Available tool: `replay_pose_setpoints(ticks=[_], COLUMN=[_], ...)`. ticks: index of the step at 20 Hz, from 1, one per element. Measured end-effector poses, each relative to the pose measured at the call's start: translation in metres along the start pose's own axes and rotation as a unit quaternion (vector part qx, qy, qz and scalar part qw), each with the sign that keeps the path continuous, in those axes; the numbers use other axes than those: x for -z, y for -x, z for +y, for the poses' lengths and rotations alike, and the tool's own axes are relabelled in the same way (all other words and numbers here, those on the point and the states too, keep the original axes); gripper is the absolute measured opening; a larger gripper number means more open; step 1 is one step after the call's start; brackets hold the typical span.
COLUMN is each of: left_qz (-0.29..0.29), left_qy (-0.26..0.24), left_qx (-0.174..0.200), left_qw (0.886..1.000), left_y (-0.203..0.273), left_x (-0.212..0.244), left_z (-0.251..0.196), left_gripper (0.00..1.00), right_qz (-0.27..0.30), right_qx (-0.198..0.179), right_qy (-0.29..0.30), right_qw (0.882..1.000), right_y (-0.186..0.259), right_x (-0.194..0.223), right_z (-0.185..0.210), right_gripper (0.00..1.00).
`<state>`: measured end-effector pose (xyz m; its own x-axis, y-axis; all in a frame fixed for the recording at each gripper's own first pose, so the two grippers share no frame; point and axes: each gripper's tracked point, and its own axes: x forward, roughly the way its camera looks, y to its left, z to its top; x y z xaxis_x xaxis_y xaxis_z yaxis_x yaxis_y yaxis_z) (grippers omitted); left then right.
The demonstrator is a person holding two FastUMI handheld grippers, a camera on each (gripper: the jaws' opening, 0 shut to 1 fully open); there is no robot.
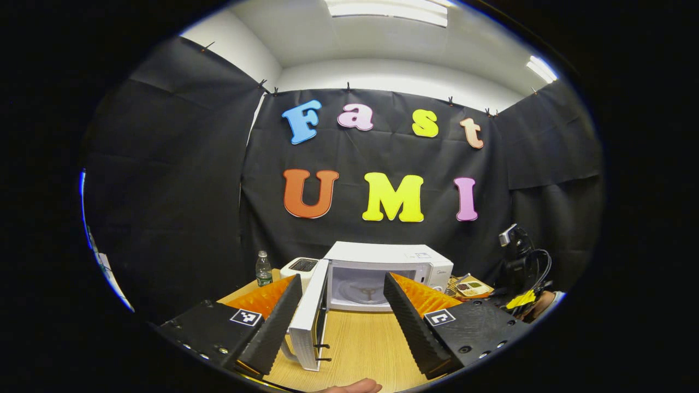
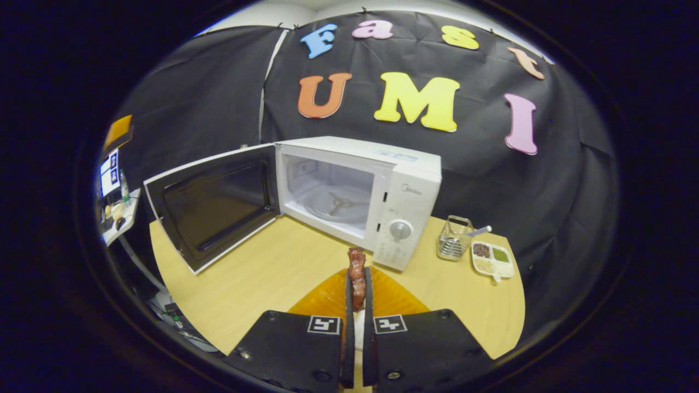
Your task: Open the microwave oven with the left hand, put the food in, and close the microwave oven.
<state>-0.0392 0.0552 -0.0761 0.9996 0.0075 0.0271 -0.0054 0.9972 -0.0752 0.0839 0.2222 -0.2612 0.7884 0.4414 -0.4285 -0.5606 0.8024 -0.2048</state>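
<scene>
A: Item one, microwave oven (image 2: pixel 377 191)?
B: White, standing on the wooden tabletop (image 2: pixel 262 278) against the booth's black cloth wall. Door (image 2: pixel 213 204) swung fully open to the left in the right gripper view; cavity bare, with the turntable hub (image 2: pixel 341 203) showing. Control dial (image 2: pixel 400 230) on the right front panel.

A: Item two, the food?
B: One reddish-brown piece of food (image 2: pixel 357 275) (looks like a strip of meat), standing upright, pinched between the fingers of the right claw (image 2: pixel 356 295). That claw is clenched on it, held over the tabletop in front of the oven, short of the opening.

A: Item three, left claw?
B: The left claw (image 1: pixel 341 305) is released, jaws wide apart, nothing between them. In the left gripper view it faces the microwave oven (image 1: pixel 390 273), with the open door (image 1: pixel 311 319) edge-on just beside its left finger (touching or not, I cannot tell).

A: Sundries?
B: A wire basket (image 2: pixel 454 239) and a divided tray of grains (image 2: pixel 492 258) to the right of the oven. A water bottle (image 1: pixel 264 268) and a small white appliance (image 1: pixel 300 268) to its left. The other gripper's rig (image 1: pixel 519 267) at the right edge of the left gripper view.
</scene>
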Motion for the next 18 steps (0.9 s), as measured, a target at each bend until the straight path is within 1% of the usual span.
replay_pose_setpoints(ticks=[1,2,3,4,7,9,11,15,18], left_qz=[0.000,0.000,0.000,0.000,-0.001,0.003,0.008,0.013,0.028], left_qy=[-0.003,-0.009,-0.015,-0.020,-0.023,-0.025,-0.027,-0.027,-0.021], left_qx=[-0.001,-0.005,-0.007,-0.007,-0.002,-0.002,-0.007,0.006,0.015], left_qw=[1.000,1.000,1.000,1.000,1.000,1.000,1.000,1.000,0.999], left_y=[0.001,0.003,0.005,0.007,0.014,0.015,0.018,0.022,0.018], left_x=[0.000,0.000,-0.001,-0.002,-0.005,-0.003,0.000,0.004,0.014], left_z=[0.004,0.010,0.014,0.017,0.021,0.026,0.030,0.024,0.016], left_gripper=[0.92,0.82,0.82,0.92,0.92,0.92,0.92,0.92,0.92], right_qz=[-0.012,-0.023,-0.032,-0.040,-0.052,-0.058,-0.068,-0.073,-0.071], right_qx=[0.004,0.011,0.020,0.026,0.029,0.032,0.043,0.053,0.055], right_qy=[0.001,0.005,0.011,0.017,0.015,-0.006,-0.031,-0.071,-0.096], right_qw=[1.000,1.000,0.999,0.999,0.998,0.998,0.996,0.993,0.991], right_y=[-0.011,-0.021,-0.032,-0.042,-0.077,-0.101,-0.124,-0.172,-0.202], right_x=[-0.006,-0.012,-0.015,-0.020,-0.031,-0.041,-0.054,-0.075,-0.085], right_z=[0.009,0.017,0.023,0.030,0.053,0.064,0.070,0.082,0.089], right_gripper=[0.09,0.09,0.09,0.09,0.09,0.10,0.09,0.09,0.09])
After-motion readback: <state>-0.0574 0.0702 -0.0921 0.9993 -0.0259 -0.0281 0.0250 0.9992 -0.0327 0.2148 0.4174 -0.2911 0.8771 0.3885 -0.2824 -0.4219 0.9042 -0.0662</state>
